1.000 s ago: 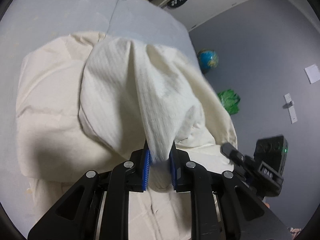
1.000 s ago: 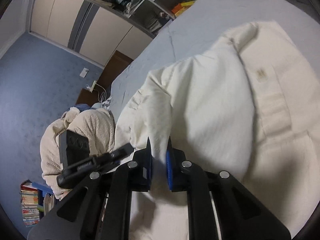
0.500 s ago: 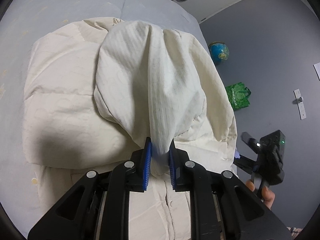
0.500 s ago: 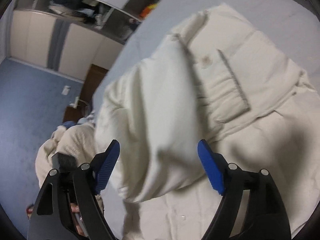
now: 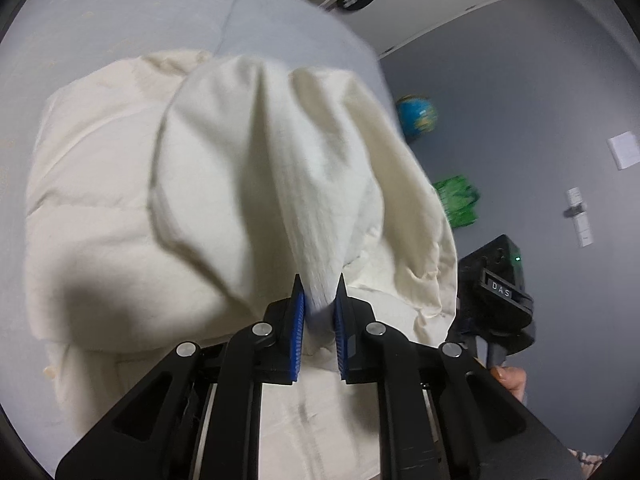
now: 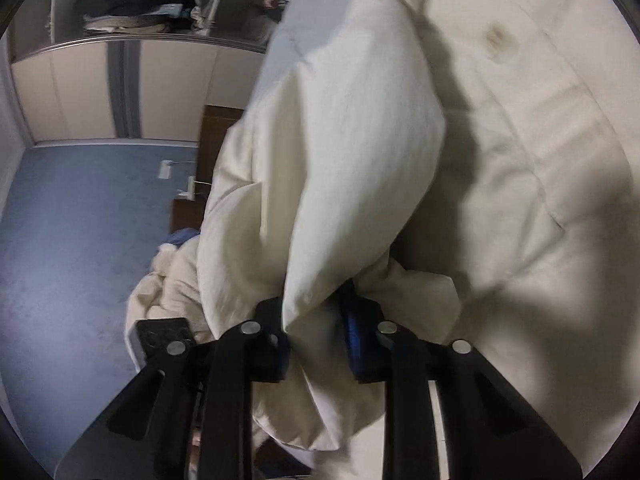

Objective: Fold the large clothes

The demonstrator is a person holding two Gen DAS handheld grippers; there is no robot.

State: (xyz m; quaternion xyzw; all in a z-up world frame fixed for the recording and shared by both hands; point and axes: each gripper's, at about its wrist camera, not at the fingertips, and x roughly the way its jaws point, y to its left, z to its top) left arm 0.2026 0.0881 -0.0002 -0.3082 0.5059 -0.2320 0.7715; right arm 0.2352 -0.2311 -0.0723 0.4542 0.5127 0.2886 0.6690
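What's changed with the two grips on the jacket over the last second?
The right gripper let go, opened wide, then has just been closing again on a thicker bunch of the cream jacket, which now sits between its pads. The left gripper stayed pinched on its fold.

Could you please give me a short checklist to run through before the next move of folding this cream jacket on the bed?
1. Left gripper has cloth: ok, its blue pads are shut on a gathered fold of the cream jacket.
2. Right gripper has cloth: ok, its jaws have just been closing and now pinch a thick bunch of the jacket.
3. Jacket supported: ok, the body lies on the grey bed.
4. Cloth hanging over the bed edge: not ok, part droops at the left side in the right wrist view.
5. Fold line even between grippers: cannot tell, neither view shows the whole span.
6. Landing area: ok, the quilted body ahead is bare.
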